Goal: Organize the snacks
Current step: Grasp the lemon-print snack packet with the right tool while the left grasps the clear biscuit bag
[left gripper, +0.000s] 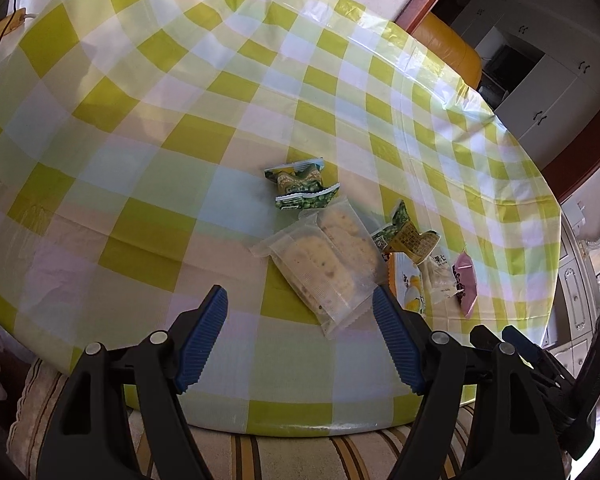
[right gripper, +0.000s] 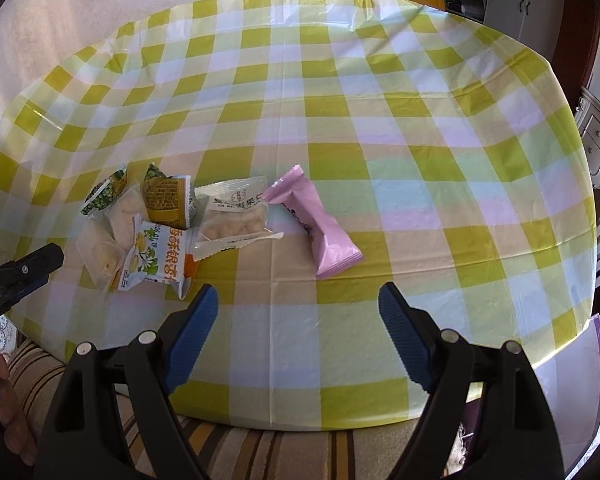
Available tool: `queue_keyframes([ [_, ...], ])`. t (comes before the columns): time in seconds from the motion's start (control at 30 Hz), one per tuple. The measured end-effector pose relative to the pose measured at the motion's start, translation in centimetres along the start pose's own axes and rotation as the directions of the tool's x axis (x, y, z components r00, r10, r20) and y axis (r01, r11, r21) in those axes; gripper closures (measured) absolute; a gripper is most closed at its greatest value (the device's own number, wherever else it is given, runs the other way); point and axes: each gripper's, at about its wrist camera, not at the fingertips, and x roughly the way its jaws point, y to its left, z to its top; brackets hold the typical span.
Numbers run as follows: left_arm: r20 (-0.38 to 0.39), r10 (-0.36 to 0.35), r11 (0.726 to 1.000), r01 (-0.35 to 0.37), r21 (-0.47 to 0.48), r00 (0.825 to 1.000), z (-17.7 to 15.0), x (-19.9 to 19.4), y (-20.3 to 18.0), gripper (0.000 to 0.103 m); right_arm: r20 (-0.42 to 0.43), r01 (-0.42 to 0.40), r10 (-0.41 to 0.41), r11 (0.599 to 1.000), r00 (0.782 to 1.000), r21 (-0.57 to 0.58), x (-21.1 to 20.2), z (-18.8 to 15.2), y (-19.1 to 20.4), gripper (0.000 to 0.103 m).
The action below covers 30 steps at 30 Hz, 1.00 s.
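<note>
Pink packet (right gripper: pixel 318 226) unobscured only from right gripper (right gripper: pixel 296 300); both grippers' jaws spread, left gripper (left gripper: pixel 300 304) likewise empty.

Both the left gripper (left gripper: pixel 300 300) and right gripper (right gripper: pixel 296 298) have black plastic arms, silver round rivets and ribbed blue pads (left gripper: pixel 202 340).

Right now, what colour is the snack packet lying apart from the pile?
Pink packet; clearest in the right wrist view.
</note>
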Motion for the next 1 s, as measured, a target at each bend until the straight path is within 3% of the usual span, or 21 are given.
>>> queue_keyframes([
  [0.2,0.006,0.004,0.999,-0.004,-0.040,1.000,0.0,0.2,0.8,0.031,-0.043,-0.119,0.117,0.992,0.992,-0.048,1.2,0.8,3.2,0.021],
  [0.47,0.037,-0.005,0.994,0.009,-0.111,0.999,0.2,-0.1,2.2,0.033,-0.082,-0.245,0.252,0.965,0.964,0.089,3.5,2.1,4.0,0.021],
  [0.83,0.030,-0.045,0.994,0.048,-0.101,0.999,0.1,0.3,2.1,0.046,-0.103,-0.296,0.309,0.947,0.945,0.128,5.6,2.7,5.2,0.023],
  [0.97,0.024,-0.067,0.993,0.069,-0.098,0.997,0.1,0.6,1.8,0.048,-0.095,-0.264,0.275,0.957,0.957,0.119,5.7,2.8,5.0,0.047],
  [1.0,0.022,-0.073,0.993,0.075,-0.094,0.997,0.1,0.7,1.7,0.048,-0.094,-0.258,0.269,0.960,0.959,0.113,5.7,2.8,5.0,0.049],
])
